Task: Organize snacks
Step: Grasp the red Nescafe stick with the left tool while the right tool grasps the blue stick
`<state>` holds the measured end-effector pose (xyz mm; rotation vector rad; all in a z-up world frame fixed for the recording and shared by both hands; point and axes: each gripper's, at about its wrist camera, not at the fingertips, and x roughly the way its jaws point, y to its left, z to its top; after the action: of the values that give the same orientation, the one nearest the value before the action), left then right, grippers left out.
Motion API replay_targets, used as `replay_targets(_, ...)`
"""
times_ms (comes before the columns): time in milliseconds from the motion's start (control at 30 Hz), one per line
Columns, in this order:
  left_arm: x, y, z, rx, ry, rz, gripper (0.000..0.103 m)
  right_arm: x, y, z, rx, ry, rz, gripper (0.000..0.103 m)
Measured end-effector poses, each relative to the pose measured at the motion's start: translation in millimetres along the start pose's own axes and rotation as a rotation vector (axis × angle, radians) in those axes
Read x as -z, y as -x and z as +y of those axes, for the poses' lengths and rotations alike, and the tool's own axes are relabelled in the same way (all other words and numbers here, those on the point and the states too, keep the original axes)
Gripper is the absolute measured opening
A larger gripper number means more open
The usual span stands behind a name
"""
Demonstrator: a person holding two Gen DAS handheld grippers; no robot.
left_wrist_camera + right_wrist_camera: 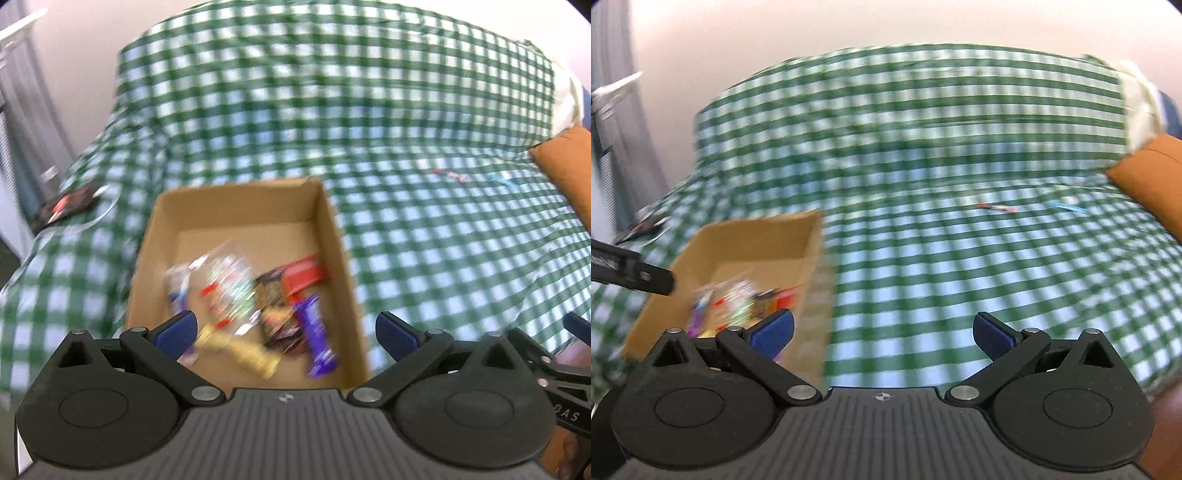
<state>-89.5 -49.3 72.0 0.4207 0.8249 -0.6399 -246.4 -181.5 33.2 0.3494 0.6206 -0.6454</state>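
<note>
Snacks: two small wrapped sweets (997, 208) lie on the checked sofa cover (923, 258), well apart from the box (328, 236).
Handling: light, crinkly, slippery; pinch mid-wrapper.
Left hand-held gripper (284, 328): wide, empty.
Right hand-held gripper (882, 328): wide, empty.

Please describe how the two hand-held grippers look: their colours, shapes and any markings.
Both look alike. The left gripper and right gripper each have a dark grey ribbed body with a small round white emblem, black linkage arms with silver rivets, round black discs at both sides, and blue fingertips. White letters "DAS" show on the right gripper's side in the left wrist view.
</note>
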Motion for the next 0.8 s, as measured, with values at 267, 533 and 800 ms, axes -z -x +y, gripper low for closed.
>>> replay_targets(267,-108,-56,-111,0.009,-0.180,-0.103,0.103,-43,-39,-140,0.211,-0.077,-0.113,0.103)
replay_targets(533,-187,-205,-248,0.094,-0.532,-0.169,0.103,-105,-167,-284,0.339,-0.030,-0.159,0.103)
replay_targets(800,-222,-382,-354,0.138,-0.716,-0.139,0.103,-142,-358,-391,0.347,-0.014,-0.074,0.103)
